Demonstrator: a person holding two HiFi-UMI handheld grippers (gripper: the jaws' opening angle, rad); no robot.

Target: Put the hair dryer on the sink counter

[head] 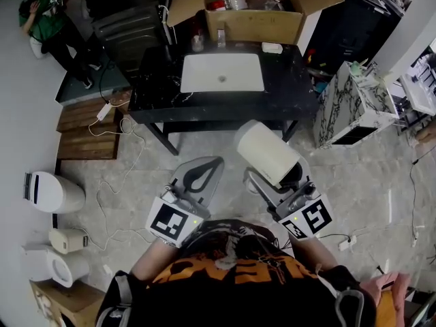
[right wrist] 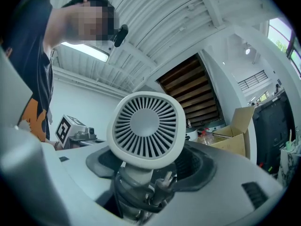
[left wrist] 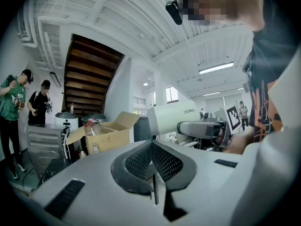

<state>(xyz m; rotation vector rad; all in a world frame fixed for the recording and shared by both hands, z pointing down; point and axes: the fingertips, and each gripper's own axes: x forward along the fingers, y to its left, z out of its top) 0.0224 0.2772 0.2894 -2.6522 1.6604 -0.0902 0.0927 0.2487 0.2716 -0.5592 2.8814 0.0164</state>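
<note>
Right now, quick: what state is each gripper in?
left gripper: shut, nothing between the jaws.
right gripper: shut on the hair dryer, gripped by its handle.

Hair dryer (right wrist: 146, 126) shows smooth, matt cream plastic. The bench (head: 157, 94) gleams glossy black, its sink (head: 221, 72) smooth glossy white. Cardboard box (head: 259, 26): plain brown, matt. On the left claw (left wrist: 151, 145), pads (left wrist: 167, 163) look dark, matt, dimpled.

Bright even light, strip light (left wrist: 216, 68) overhead, dark fisheye edges, perhaps soft
</note>
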